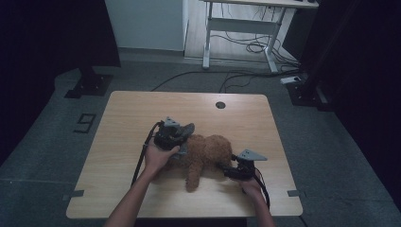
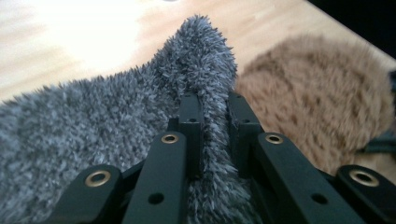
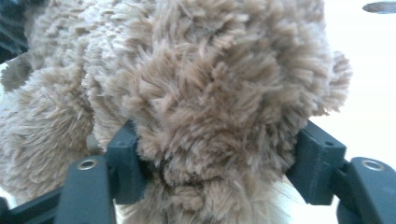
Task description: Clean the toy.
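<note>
Left claw [image 2: 212, 135]: jaws pinched nearly together on a fold of the grey fuzzy cloth [image 2: 93, 126], which bunches up between the pads and spreads out to the left of the claw in the left gripper view. From the high view the left claw [image 1: 176, 138] sits at the far-left end of the brown plush toy [image 1: 204, 153], with the grey cloth [image 1: 185, 131] draped just under and beside it.

Right claw [image 3: 219, 158]: jaws standing moderately wide, one pad on each side of a rounded furry part of the brown plush toy [image 3: 219, 93]. The pads touch the pile on both sides; I judge this a light hold on a bulky limb or head, though which part of the toy it is cannot be told. In the high view the right claw [image 1: 228, 171] is at the near-right end of the toy.

Toy lies on the wooden tabletop [image 1: 127, 113], stretched between the two claws, with one limb running toward the near edge, to the left of the right claw.

Step in hand, as judged: grey cloth being drawn on or off the toy while the right claw steadies the body.

Next move calls for: firm right hold and a slow, even left pull along the toy's length. Risk: cloth slipping from the pinch, or the toy dragging along.
</note>
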`<state>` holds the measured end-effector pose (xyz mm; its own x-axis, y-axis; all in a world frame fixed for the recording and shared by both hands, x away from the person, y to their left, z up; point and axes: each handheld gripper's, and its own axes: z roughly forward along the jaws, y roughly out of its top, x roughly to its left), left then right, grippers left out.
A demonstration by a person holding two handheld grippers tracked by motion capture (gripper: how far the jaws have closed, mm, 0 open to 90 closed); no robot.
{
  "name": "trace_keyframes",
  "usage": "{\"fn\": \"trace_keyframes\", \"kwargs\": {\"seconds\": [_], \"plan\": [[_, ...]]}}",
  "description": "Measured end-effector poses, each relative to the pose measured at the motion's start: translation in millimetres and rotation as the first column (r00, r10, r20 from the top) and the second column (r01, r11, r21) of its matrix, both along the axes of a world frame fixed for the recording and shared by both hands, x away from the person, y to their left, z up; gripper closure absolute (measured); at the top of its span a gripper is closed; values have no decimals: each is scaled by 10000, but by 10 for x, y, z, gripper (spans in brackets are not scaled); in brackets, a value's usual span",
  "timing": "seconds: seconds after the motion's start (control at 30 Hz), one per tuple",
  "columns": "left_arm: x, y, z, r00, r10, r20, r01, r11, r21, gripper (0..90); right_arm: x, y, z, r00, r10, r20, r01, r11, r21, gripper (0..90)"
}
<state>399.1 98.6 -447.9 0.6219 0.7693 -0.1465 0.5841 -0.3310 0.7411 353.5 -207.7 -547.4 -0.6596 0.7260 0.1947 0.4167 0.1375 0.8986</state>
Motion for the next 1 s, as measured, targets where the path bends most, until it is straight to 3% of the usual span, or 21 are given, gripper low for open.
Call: {"fn": "trace_keyframes", "kwargs": {"seconds": [0.1, 0.27, 0.43, 0.57, 0.73, 0.83, 1.0], "plan": [[-63, 42, -65, 9999, -70, -77, 68, 9997, -242, 798, -12, -40, 19, 9998, 74, -194, -72, 9999, 122, 252], [-220, 65, -167, 9996, -188, 199, 197, 9988, -450, 804, -50, -180, 86, 9978, 325, -583, -300, 9986, 445, 191], [-411, 92, -265, 9982, -346, 494, 384, 9962, -784, 807, -74, -263, 244, 9982, 205, -556, -152, 9954, 943, 128], [-575, 111, -329, 9962, -433, 760, 508, 9938, -986, 808, -58, -176, 338, 9973, 286, -683, -210, 9939, 1086, 64], [-700, 115, -372, 9939, -503, 983, 609, 9923, -1077, 808, -12, -2, 308, 9910, 441, -1260, -350, 9967, 738, 10], [-737, 117, -384, 9935, -530, 1011, 646, 9913, -1149, 807, 6, 47, 208, 9825, 658, -1745, -573, 9969, 534, 71], [-779, 114, -393, 9927, -473, 1109, 603, 9914, -1164, 805, -30, 16, 159, 9849, 737, -1567, -649, 9960, 609, 260]]}}
